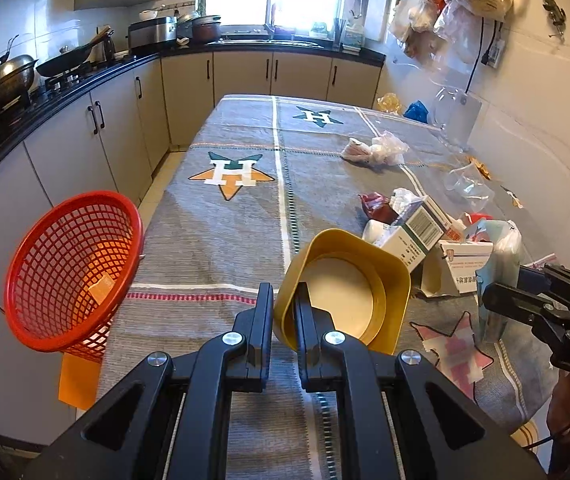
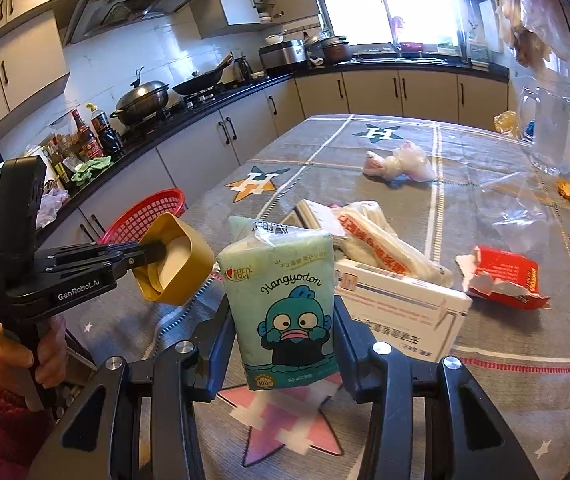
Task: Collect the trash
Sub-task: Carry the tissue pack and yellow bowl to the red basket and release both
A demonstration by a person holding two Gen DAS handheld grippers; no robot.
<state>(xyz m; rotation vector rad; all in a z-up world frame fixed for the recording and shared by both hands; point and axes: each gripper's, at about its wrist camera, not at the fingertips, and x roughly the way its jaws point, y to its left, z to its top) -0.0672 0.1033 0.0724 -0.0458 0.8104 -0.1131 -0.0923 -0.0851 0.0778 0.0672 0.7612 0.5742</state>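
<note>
Both wrist views look down along the table (image 1: 225, 240), sharing its clutter.

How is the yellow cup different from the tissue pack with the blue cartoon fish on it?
The yellow cup is hard and open, tipped on its side; the tissue pack is soft, sealed and upright. The cup is plain gold-yellow; the pack is pale green with a cartoon and writing. The left gripper pinches the cup's thin rim; the right gripper squeezes the pack's wide sides. Both are lifted off the table.

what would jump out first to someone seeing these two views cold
The pale green tissue pack with a blue cartoon fish, upright and clamped in the right gripper. Next, the yellow bowl pinched by its rim in the left gripper, and the tilted red basket at the table's left edge.
</note>
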